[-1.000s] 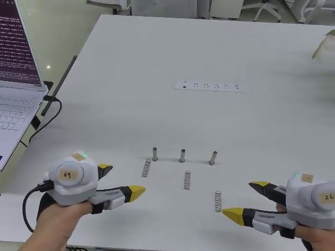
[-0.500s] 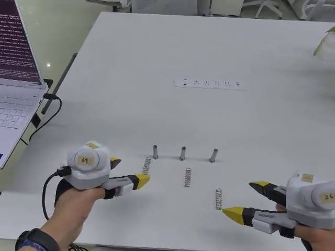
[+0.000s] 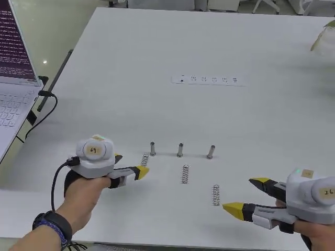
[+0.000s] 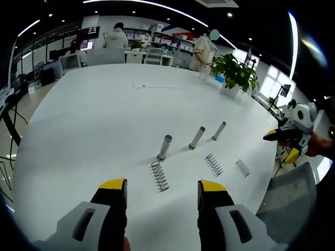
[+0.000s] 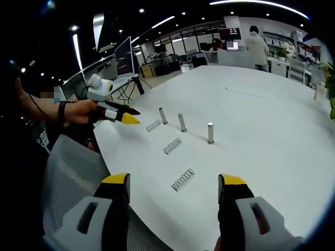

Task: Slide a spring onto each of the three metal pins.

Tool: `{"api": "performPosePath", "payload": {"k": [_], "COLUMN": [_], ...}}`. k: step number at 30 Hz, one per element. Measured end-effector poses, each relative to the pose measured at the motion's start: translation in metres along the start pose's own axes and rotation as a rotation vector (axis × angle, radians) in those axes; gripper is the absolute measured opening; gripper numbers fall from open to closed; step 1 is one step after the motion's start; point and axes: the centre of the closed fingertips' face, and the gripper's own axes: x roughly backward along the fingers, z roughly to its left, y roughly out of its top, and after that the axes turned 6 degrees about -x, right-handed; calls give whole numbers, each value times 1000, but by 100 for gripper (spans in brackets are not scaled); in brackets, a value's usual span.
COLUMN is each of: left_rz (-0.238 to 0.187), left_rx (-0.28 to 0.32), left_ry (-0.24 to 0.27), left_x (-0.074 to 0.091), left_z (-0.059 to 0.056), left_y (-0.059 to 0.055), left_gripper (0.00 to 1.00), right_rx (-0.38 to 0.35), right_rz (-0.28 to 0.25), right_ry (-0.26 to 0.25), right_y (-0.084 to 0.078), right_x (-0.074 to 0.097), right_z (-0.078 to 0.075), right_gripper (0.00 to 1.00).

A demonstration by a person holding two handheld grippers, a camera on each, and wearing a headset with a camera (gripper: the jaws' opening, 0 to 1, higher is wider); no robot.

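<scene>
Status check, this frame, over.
Left gripper open, by left spring. Right gripper open, empty. Pins bare, springs lying flat. Nothing blocking.

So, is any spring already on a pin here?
No: left spring, middle spring and right spring lie flat on the table; left pin, middle pin and right pin stand bare.

A sticker [image 3: 94,150] on the left claw [image 3: 131,163] reads "69"; the label [image 3: 328,192] on the right claw [image 3: 243,194] perhaps "26".

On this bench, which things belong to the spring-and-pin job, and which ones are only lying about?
For the job:
three metal pins
three springs

Lying about:
laptop
power strip
potted plant
</scene>
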Motion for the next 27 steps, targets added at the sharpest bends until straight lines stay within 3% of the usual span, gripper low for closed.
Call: {"api": "performPosePath", "payload": {"k": [18,27], "left_rz": [64,93], "left_rx": [-12,-45], "left_ry": [4,20], "left_x": [-30,-38], "left_z": [5,1], "left_y": [-14,-23], "left_gripper": [39,26], "right_rx": [-13,-14], "right_rz": [-3,-1], "right_ry": [-10,-12], "right_y": [-2,-3], "right_x": [2,3], "right_z": [-1,-2], "right_gripper": [66,66]}}
